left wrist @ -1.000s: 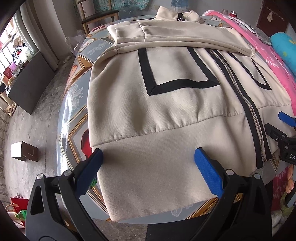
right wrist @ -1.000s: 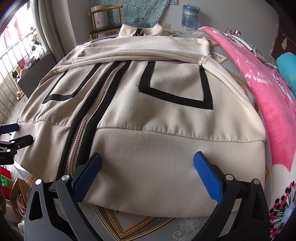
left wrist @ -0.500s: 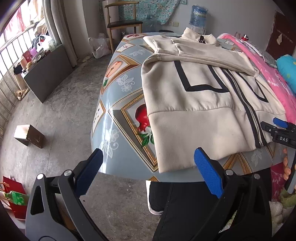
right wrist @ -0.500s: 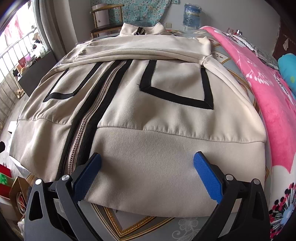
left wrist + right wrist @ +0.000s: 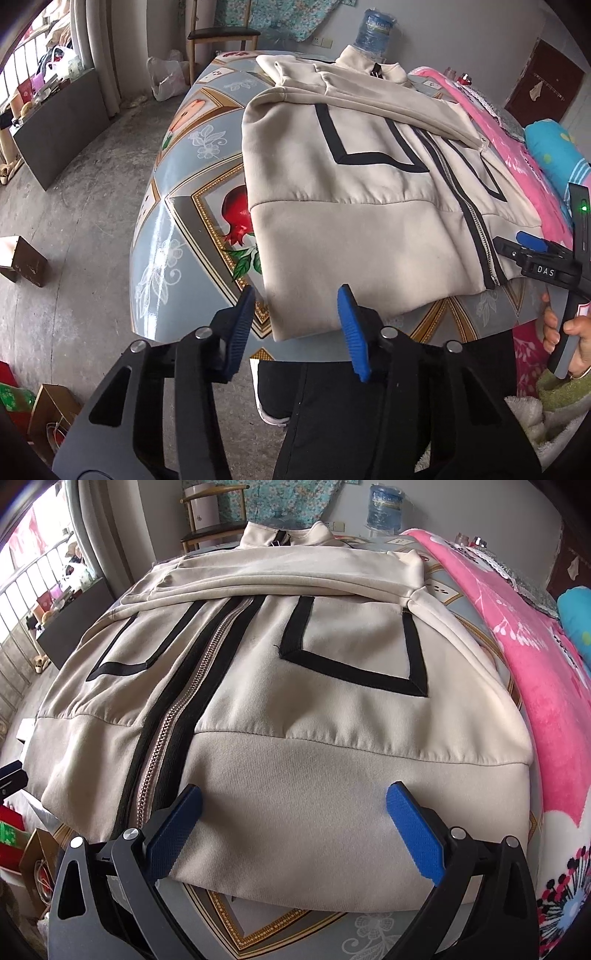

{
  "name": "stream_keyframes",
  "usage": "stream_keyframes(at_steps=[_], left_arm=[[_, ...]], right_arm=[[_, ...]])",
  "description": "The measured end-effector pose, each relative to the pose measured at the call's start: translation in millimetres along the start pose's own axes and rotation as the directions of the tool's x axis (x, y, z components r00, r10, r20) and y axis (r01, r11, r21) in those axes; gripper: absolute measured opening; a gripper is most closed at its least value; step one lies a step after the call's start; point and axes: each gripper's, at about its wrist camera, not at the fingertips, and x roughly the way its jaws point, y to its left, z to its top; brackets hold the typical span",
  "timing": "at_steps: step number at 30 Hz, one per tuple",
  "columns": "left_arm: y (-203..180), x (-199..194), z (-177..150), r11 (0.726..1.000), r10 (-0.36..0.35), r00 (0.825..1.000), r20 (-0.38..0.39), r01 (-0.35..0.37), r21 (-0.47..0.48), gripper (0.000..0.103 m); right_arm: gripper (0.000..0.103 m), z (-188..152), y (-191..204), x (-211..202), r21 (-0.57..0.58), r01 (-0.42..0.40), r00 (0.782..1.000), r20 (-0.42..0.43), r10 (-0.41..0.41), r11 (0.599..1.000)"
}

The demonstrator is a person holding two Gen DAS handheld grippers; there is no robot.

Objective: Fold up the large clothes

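A cream zip-up jacket [image 5: 354,206] with black stripes lies flat on the patterned table [image 5: 177,229], its sleeves folded across the chest. My left gripper [image 5: 295,321] hangs over the table's near edge at the jacket's near left hem corner. Its jaws are closing, the corner shows in the gap, and the pads do not press on it. In the right wrist view the same jacket [image 5: 295,709] fills the frame. My right gripper [image 5: 295,812] stands open just above the hem, right of the zip [image 5: 173,716]. The right gripper [image 5: 532,254] also shows at the jacket's right hem, held by a hand.
A pink blanket [image 5: 535,657] lies along the table's right side. A chair [image 5: 221,37] and a water bottle [image 5: 373,29] stand beyond the far end. The person's dark trousers [image 5: 332,406] are under the left gripper. A brown box [image 5: 22,260] sits on the floor at left.
My left gripper has drawn back and leftward from over the hem to the jacket's left corner, and its jaws have narrowed. The right gripper has stayed put and open.
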Motion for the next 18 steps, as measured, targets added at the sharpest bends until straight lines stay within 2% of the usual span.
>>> stream_keyframes(at_steps=[3,5,7,13,18], left_arm=[[2.0,4.1,2.3,1.0,-0.007,1.0,-0.011,0.007,-0.01,0.04],[3.1,3.9,3.0,1.0,-0.019,1.0,-0.013,0.018,-0.01,0.035],[5.5,3.8,2.6,0.999,-0.031,0.999,-0.012,0.031,-0.017,0.034],[9.6,3.7,1.7,0.998,-0.055,0.998,-0.013,0.054,-0.024,0.033],[11.2,4.2,2.2,0.998,-0.064,0.998,-0.016,0.064,-0.017,0.033]], right_arm=[[0.097,-2.9,-5.9,-6.5,0.004,-0.035,0.999,-0.022,0.035,0.999],[0.097,-11.6,-18.3,-17.5,0.036,-0.058,0.998,-0.006,0.058,0.998],[0.097,-22.3,-34.1,-27.3,0.075,-0.066,0.998,-0.006,0.067,0.995],[0.097,-51.3,-82.3,-60.7,0.19,-0.008,1.0,0.009,0.006,0.982],[0.094,-54.3,-104.5,-71.0,0.229,0.038,0.999,0.018,-0.043,0.973]])
